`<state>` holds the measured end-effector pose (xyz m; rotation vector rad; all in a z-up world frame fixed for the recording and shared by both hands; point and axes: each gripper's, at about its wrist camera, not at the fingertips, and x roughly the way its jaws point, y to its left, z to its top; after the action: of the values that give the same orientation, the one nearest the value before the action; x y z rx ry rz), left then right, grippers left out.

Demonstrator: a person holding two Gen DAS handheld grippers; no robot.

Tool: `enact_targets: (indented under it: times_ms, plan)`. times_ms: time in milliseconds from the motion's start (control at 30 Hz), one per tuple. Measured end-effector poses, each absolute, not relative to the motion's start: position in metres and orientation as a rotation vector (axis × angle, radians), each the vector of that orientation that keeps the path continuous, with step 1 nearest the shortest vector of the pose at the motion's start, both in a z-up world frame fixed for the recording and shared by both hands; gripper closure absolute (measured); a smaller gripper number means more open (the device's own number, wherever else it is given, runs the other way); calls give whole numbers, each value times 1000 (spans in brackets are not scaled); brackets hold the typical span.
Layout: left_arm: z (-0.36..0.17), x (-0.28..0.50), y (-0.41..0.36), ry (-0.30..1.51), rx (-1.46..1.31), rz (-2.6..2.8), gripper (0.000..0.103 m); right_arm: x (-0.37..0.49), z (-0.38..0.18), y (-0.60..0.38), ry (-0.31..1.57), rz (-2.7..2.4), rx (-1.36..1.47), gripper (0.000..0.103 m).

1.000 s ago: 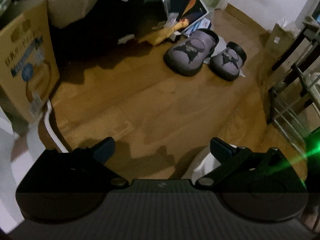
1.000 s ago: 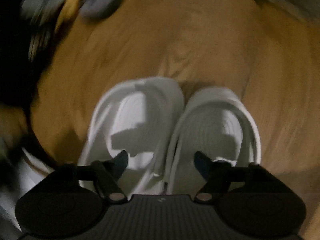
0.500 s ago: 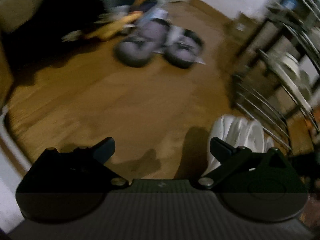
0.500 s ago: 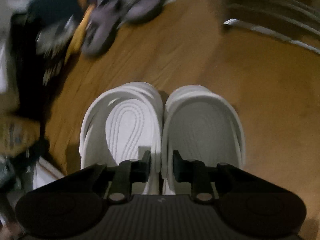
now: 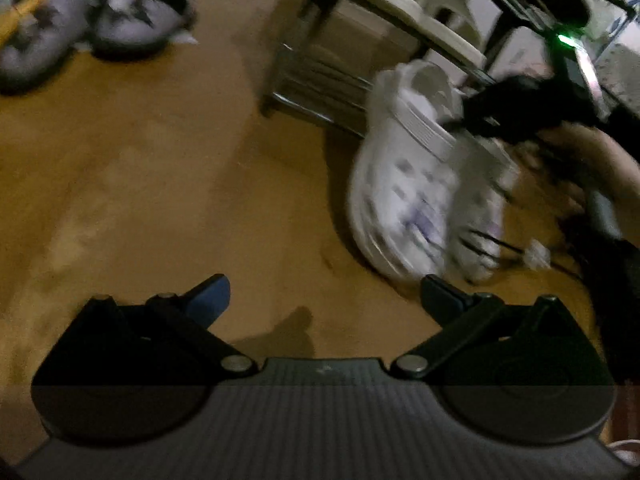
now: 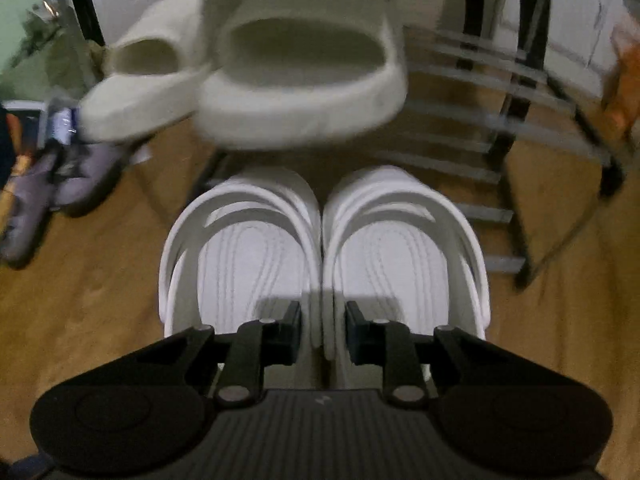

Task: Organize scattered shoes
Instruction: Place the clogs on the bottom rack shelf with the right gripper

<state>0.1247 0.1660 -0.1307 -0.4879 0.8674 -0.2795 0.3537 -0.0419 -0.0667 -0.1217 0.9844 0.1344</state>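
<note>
right gripper (image 6: 322, 334) pinches the touching inner walls of both white slippers (image 6: 320, 248), jaws just closed on them, pair hanging in front of the metal shoe rack (image 6: 492, 136). left gripper (image 5: 324, 296) gapes empty over the wood floor (image 5: 160, 160). risk: one slipper slides free, or the toes clip the cream slides (image 6: 296, 72) shelved above.

Left wrist view: high over wood floor (image 5: 160, 184), angled down, rack (image 5: 320, 80) at 1 o'clock. Right wrist view: steeper, close on white slippers (image 6: 324, 248). Both share slippers, rack, grey clogs (image 5: 92, 36) at 10 o'clock.
</note>
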Motion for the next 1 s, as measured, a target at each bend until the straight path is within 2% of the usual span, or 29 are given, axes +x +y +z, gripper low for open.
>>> enact_targets:
  times_ms: [67, 100, 167, 200, 367, 433, 600, 733, 867, 1000]
  plan:
    - [-137, 126, 157, 883, -459, -274, 0, 371, -67, -49, 954, 134, -105, 77]
    - [-139, 127, 153, 890, -436, -264, 0, 380, -67, -53, 910, 152, -100, 72]
    - [-142, 128, 147, 902, -397, -243, 0, 383, -63, -55, 879, 161, -169, 34]
    - [-143, 128, 144, 904, -381, -231, 0, 374, -58, -60, 852, 157, -202, 29]
    - [-139, 139, 125, 861, -367, -208, 0, 310, -41, -122, 810, 195, -70, 29]
    - [-137, 151, 111, 854, -354, -222, 0, 286, -48, -146, 836, 214, -19, 29]
    - [-136, 188, 52, 889, -244, -284, 0, 237, -88, -183, 938, 260, -11, 36]
    - [-148, 205, 28, 975, -177, -255, 0, 227, -111, -191, 1014, 294, 15, 39]
    - [-167, 214, 28, 1045, -228, -212, 0, 227, -135, -179, 1105, 303, 49, 39]
    - [-180, 233, 36, 1047, -243, -114, 0, 230, -158, -169, 1079, 291, 40, 39]
